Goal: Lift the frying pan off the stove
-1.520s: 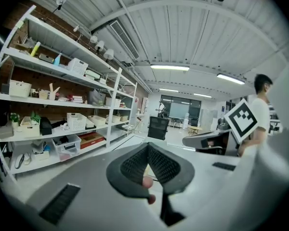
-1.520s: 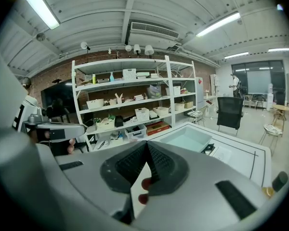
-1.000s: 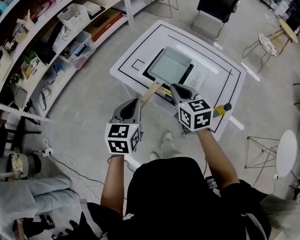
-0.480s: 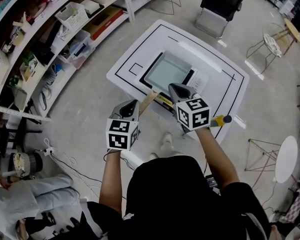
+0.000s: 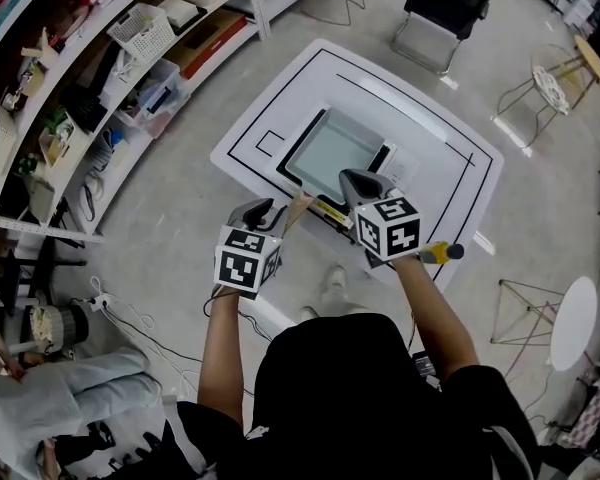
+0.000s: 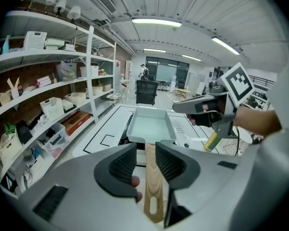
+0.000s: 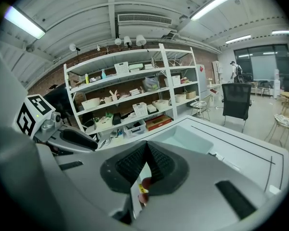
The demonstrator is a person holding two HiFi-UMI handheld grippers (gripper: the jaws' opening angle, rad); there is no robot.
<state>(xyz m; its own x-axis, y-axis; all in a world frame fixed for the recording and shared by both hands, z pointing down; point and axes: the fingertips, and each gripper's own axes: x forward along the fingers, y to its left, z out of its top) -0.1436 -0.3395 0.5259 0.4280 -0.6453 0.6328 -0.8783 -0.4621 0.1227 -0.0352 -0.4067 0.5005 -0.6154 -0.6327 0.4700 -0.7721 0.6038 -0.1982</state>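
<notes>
Sinking nearer the frying pan (image 5: 335,145), left gripper (image 6: 145,148) just spread astride its handle (image 6: 151,186); right gripper (image 7: 147,146) pressed together; shelves (image 5: 100,78) alongside.

No words or numbers legible anywhere, left gripper's marker cube (image 5: 247,264) and right gripper's marker cube (image 5: 390,228) showing only black-and-white square patterns, faint print on the stove's control panel (image 5: 398,164) too small to read, labels along the shelves (image 6: 48,55) just blur.
</notes>
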